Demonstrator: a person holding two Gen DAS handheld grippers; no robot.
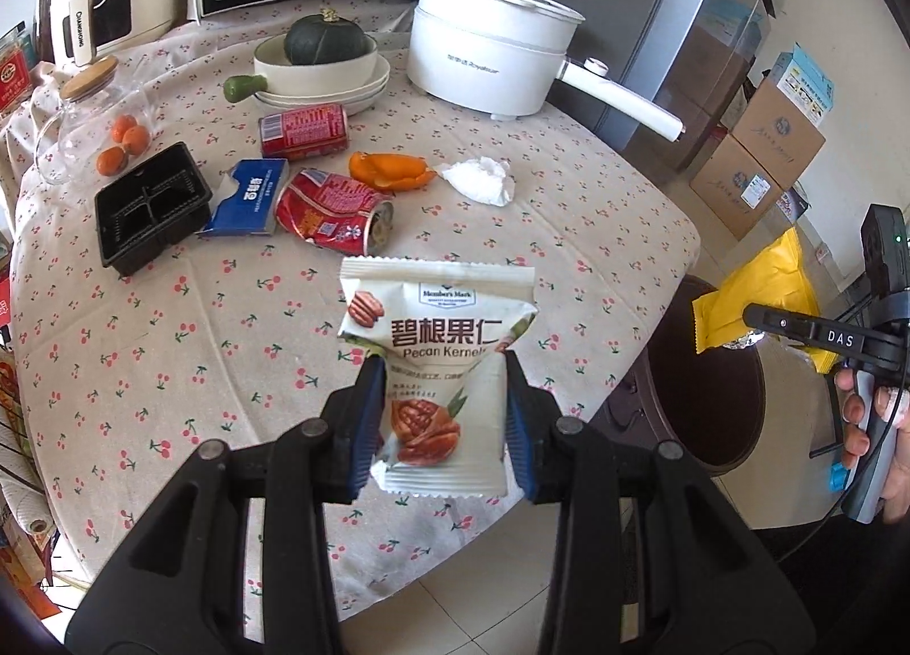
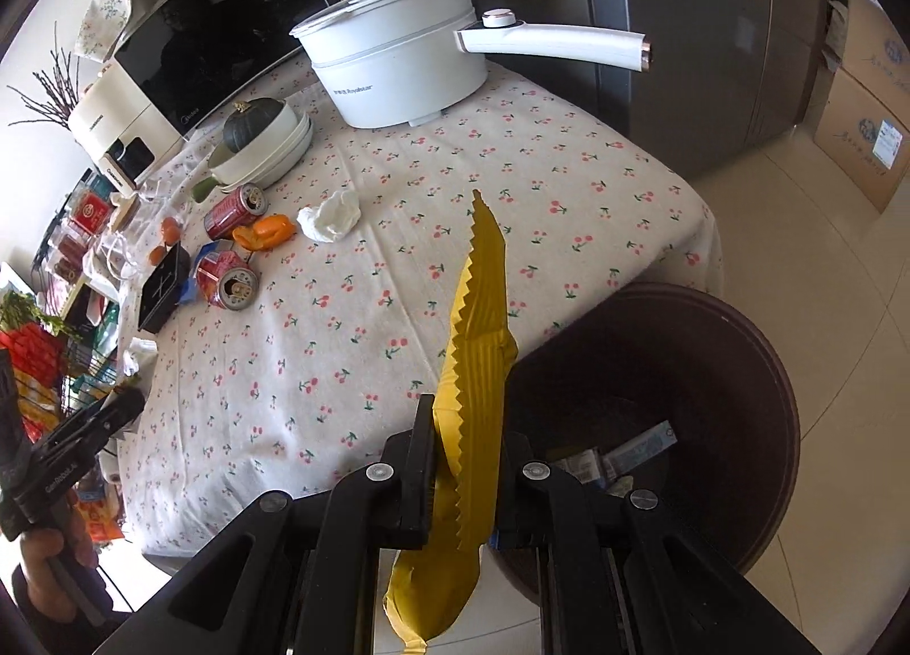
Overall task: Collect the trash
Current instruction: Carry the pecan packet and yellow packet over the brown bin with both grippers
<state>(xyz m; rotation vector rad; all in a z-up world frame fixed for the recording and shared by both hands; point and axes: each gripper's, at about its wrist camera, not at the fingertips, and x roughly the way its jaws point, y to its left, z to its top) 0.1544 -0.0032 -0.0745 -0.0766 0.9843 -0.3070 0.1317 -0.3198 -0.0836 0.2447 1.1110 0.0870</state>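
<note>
My left gripper (image 1: pixel 446 399) is shut on a white pecan-kernel packet (image 1: pixel 438 370), held above the table's near edge. My right gripper (image 2: pixel 466 461) is shut on a yellow wrapper (image 2: pixel 478 348) that stands edge-on at the rim of a dark brown bin (image 2: pixel 682 370) beside the table; that wrapper (image 1: pixel 751 302) also shows in the left wrist view, over the bin (image 1: pixel 711 388). On the cherry-print tablecloth (image 1: pixel 170 342) lie two crushed red cans (image 1: pixel 333 211) (image 1: pixel 304 131), a blue carton (image 1: pixel 247 197), a black plastic tray (image 1: pixel 151 206), orange peel (image 1: pixel 392 171) and a crumpled white tissue (image 1: pixel 480 180).
A white electric pot (image 1: pixel 489 58) with a long handle stands at the back, beside stacked bowls holding a green squash (image 1: pixel 324 41). A glass jar (image 1: pixel 79 126) with small oranges lies at the left. Cardboard boxes (image 1: pixel 768 154) sit on the floor to the right. Some packaging lies inside the bin.
</note>
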